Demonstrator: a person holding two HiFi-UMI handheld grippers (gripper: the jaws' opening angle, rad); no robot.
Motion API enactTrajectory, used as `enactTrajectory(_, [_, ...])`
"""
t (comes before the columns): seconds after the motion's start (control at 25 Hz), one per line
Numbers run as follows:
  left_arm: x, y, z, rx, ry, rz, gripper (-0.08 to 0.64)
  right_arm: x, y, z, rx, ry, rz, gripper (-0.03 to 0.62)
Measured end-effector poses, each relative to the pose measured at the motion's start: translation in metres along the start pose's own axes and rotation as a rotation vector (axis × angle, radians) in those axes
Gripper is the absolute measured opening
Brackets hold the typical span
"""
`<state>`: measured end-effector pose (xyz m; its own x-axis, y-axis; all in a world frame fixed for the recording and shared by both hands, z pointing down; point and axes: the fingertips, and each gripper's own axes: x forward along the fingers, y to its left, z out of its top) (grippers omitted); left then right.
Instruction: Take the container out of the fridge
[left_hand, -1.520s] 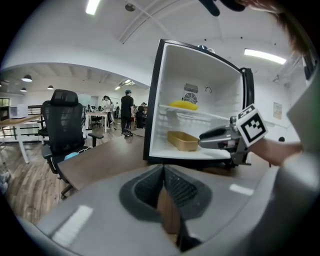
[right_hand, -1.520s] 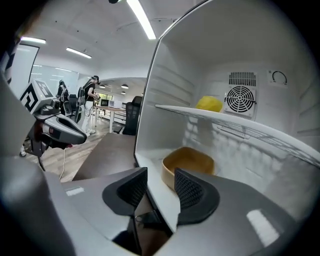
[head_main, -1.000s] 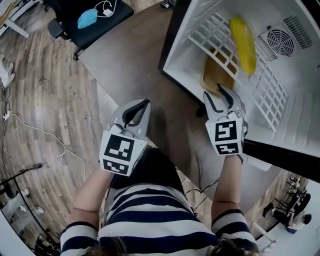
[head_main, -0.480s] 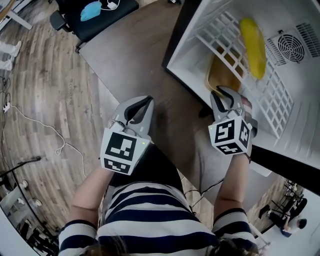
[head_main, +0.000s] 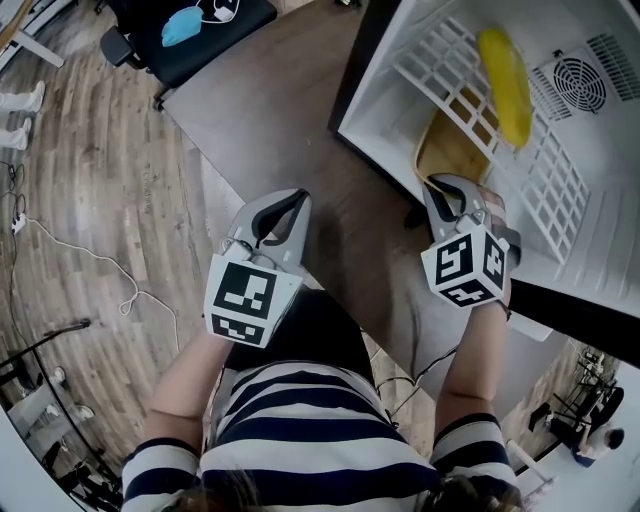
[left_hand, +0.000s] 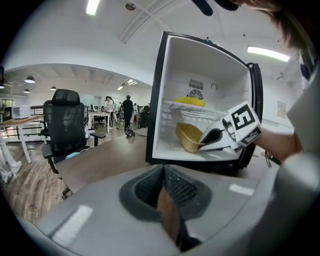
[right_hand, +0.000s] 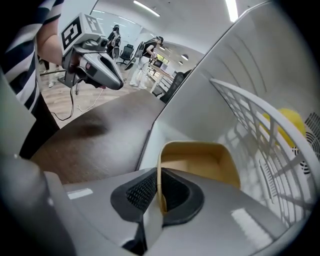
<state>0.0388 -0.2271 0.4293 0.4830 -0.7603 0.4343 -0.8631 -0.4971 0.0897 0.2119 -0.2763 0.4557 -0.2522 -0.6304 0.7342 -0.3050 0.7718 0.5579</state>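
Observation:
A tan open container (head_main: 450, 150) sits on the floor of the small white fridge (head_main: 385, 115), under the wire shelf (head_main: 552, 172). My right gripper (head_main: 447, 186) reaches in at the fridge's front edge, and its jaws are closing with the container's near wall between the pads. In the right gripper view that thin rim (right_hand: 159, 175) stands pinched between the pads, and the rest of the container (right_hand: 200, 160) opens out beyond. My left gripper (head_main: 290, 200) hovers over the brown table (head_main: 270, 110), left of the fridge, shut and empty.
A yellow object (head_main: 505, 72) lies on the wire shelf above the container. The fridge door stands open to the right. A black office chair (head_main: 190, 45) with a blue item (head_main: 183, 27) on it stands beyond the table's far edge.
The right gripper has moved a little forward into the fridge and its jaws have come together on the container's rim. The left gripper has barely moved.

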Motion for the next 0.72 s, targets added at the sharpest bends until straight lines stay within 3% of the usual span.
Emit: enactTrajectory(0.72, [-0.050,0.010,0.016,0.042,-0.045,-0.048,0.000,-0.051,0.058,0.034,0.119,-0.007,0.036,0.014])
